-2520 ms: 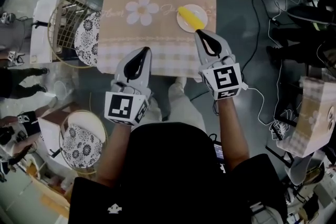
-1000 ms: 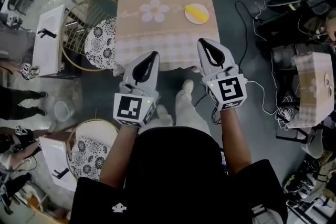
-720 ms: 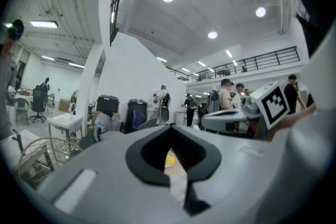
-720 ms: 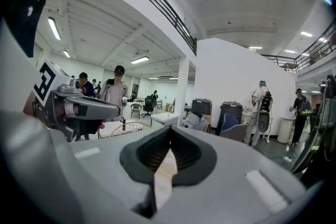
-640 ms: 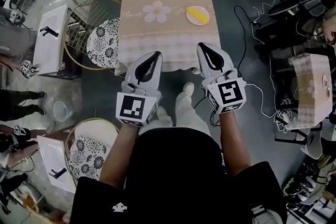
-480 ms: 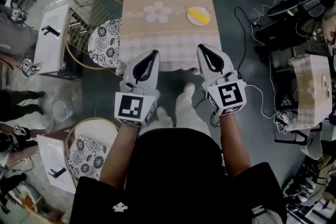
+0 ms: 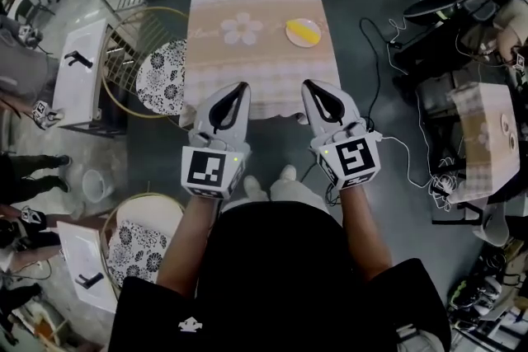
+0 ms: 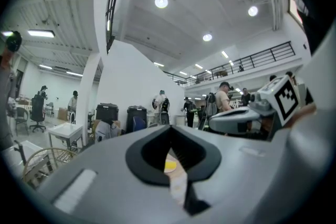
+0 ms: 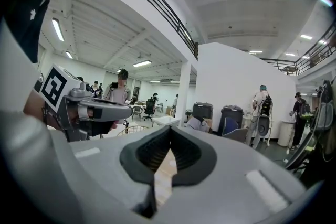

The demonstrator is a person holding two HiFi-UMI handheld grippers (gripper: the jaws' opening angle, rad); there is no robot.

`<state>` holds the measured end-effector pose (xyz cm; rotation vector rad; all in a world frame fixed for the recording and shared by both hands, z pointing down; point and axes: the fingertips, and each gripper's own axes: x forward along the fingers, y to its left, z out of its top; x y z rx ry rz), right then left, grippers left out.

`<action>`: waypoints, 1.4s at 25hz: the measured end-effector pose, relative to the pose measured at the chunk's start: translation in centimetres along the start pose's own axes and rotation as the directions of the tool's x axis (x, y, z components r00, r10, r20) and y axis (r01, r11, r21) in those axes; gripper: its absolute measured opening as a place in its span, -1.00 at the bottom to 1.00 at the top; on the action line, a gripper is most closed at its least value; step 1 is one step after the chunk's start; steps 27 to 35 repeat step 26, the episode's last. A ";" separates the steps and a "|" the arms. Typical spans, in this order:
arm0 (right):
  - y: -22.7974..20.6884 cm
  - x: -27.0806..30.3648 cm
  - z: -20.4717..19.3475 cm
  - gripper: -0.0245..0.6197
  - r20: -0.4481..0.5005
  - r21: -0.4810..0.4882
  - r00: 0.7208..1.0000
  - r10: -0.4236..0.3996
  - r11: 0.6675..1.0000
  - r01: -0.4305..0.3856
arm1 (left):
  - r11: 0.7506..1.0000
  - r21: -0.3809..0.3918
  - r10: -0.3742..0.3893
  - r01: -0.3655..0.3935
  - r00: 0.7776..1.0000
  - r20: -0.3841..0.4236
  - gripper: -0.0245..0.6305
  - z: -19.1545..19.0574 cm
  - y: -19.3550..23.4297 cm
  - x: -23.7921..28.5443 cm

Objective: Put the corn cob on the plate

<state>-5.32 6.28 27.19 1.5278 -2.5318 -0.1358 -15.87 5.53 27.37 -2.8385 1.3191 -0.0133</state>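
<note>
Corn cob: the corn cob [image 7: 305, 30] is lying on the plate [image 7: 289, 25], yellow, angled a bit across it.
Plate: small and pale, sitting on the far-right part of the table [image 7: 256, 74], just right of the flower print [image 7: 242, 29] on the checked cloth.
L gripper: I'm holding the L gripper [image 7: 237, 86] roughly level, nothing in it. In the left gripper view [image 8: 169, 128] the finger tips are meeting and only a thin slit is showing below them. A bit of yellow is showing thru that slit, far off.
R gripper: the R gripper [image 7: 307, 84] is likewise empty. In the right gripper view [image 9: 169, 128] the fingers are pressing tip to tip, w/ only cloth showing behind.
Position: in the head view both grippers' tips are overlapping the table's near edge, side by side. Both are sitting well apart from the plate.
Around: a round patterned seat [image 7: 161, 77] is standing left of the table. Cables [image 7: 388, 29] are trailing over the floor on the right.
</note>
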 end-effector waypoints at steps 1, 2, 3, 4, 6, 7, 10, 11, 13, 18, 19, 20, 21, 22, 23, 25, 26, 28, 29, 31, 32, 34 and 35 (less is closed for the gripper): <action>-0.2 -0.2 0.1 -0.92 0.001 0.002 1.000 0.000 1.000 0.000 | 1.000 -0.003 0.000 0.000 1.000 0.002 -0.90 0.3 -0.2 0.3; -0.4 -0.3 0.1 -0.92 0.001 0.004 1.000 -0.001 1.000 0.001 | 1.000 0.003 -0.004 0.004 1.000 0.005 -0.90 0.4 -0.5 0.5; -0.6 -0.5 0.1 -0.92 0.002 0.006 1.000 -0.003 1.000 0.003 | 1.000 0.013 -0.009 0.009 1.000 0.008 -0.90 0.4 -0.6 0.7; -0.7 -0.6 0.2 -0.92 0.003 0.008 1.000 -0.005 1.000 0.005 | 1.000 0.019 -0.014 0.014 1.000 0.009 -0.90 0.4 -0.8 0.8; -0.9 -0.7 0.4 -0.92 0.009 0.013 1.000 -0.006 1.000 0.006 | 1.000 0.023 -0.021 0.021 1.000 0.007 -0.90 0.5 -1.2 1.1; -1.1 -0.8 0.5 -0.92 0.011 0.015 1.000 -0.005 1.000 0.005 | 0.999 0.025 -0.023 0.023 1.000 0.006 -0.90 0.6 -1.4 1.2; -1.6 -1.0 0.9 -0.92 0.018 0.016 1.000 -0.003 1.000 0.003 | 1.000 0.017 -0.026 0.026 1.000 0.010 -0.90 1.0 -1.8 1.8; -1.7 -1.1 0.8 -0.92 0.020 0.014 1.000 -0.001 1.000 0.001 | 0.999 0.019 -0.028 0.028 1.000 0.015 -0.90 1.0 -2.0 1.9; -1.5 -1.3 0.6 -0.92 0.022 0.006 1.000 0.002 1.000 -0.002 | 0.999 0.038 -0.032 0.031 0.999 0.021 -0.90 1.1 -2.3 1.9; -1.3 -1.3 0.3 -0.92 0.017 0.005 1.000 0.007 1.000 -0.007 | 0.999 0.031 -0.025 0.024 1.000 0.019 -0.90 0.7 -2.0 1.7; -1.3 -1.2 0.3 -0.92 0.015 0.005 1.000 0.008 1.000 -0.009 | 0.999 0.032 -0.023 0.023 1.000 0.016 -0.90 0.6 -1.8 1.7; -1.3 -1.0 0.3 -0.92 0.014 0.005 1.000 0.010 1.000 -0.010 | 0.999 0.030 -0.022 0.022 1.000 0.015 -0.90 0.6 -1.7 1.9; -1.4 -0.9 0.5 -0.92 0.014 0.004 1.000 0.011 1.000 -0.011 | 0.999 0.027 -0.023 0.022 1.000 0.014 -0.90 0.7 -1.6 2.0; -1.5 -0.7 0.6 -0.92 0.014 0.004 1.000 0.011 1.000 -0.011 | 0.999 0.024 -0.024 0.024 1.000 0.014 -0.90 0.7 -1.5 2.2; -1.6 -0.6 0.7 -0.92 0.013 0.004 1.000 0.009 1.000 -0.010 | 0.999 0.022 -0.027 0.026 1.000 0.013 -0.90 0.8 -1.5 2.3; -1.8 -0.4 0.8 -0.92 0.009 0.006 1.000 0.007 1.000 -0.007 | 0.999 0.022 -0.032 0.032 0.999 0.012 -0.90 0.9 -1.5 2.6; -1.9 -0.3 0.8 -0.92 0.007 0.007 1.000 0.006 1.000 -0.006 | 0.999 0.022 -0.035 0.035 0.999 0.011 -0.90 0.9 -1.5 2.7; -1.9 -0.3 0.8 -0.92 0.007 0.007 1.000 0.006 1.000 -0.006 | 0.999 0.022 -0.035 0.035 0.999 0.011 -0.90 0.9 -1.5 2.7; -1.9 -0.3 0.8 -0.92 0.007 0.007 1.000 0.006 1.000 -0.006 | 0.999 0.022 -0.035 0.035 0.999 0.011 -0.90 0.9 -1.5 2.7; -1.9 -0.3 0.8 -0.92 0.007 0.007 1.000 0.006 1.000 -0.006 | 0.999 0.022 -0.035 0.035 0.999 0.011 -0.90 0.9 -1.5 2.7; -1.9 -0.3 0.8 -0.92 0.007 0.007 1.000 0.006 1.000 -0.006 | 0.999 0.022 -0.035 0.035 0.999 0.011 -0.90 0.9 -1.5 2.7; -1.9 -0.3 0.8 -0.92 0.007 0.007 1.000 0.006 1.000 -0.006 | 0.999 0.022 -0.035 0.035 0.999 0.011 -0.90 0.9 -1.5 2.7; -1.9 -0.3 0.8 -0.92 0.007 0.007 1.000 0.006 1.000 -0.006 | 0.999 0.022 -0.035 0.035 0.999 0.011 -0.90 0.9 -1.5 2.7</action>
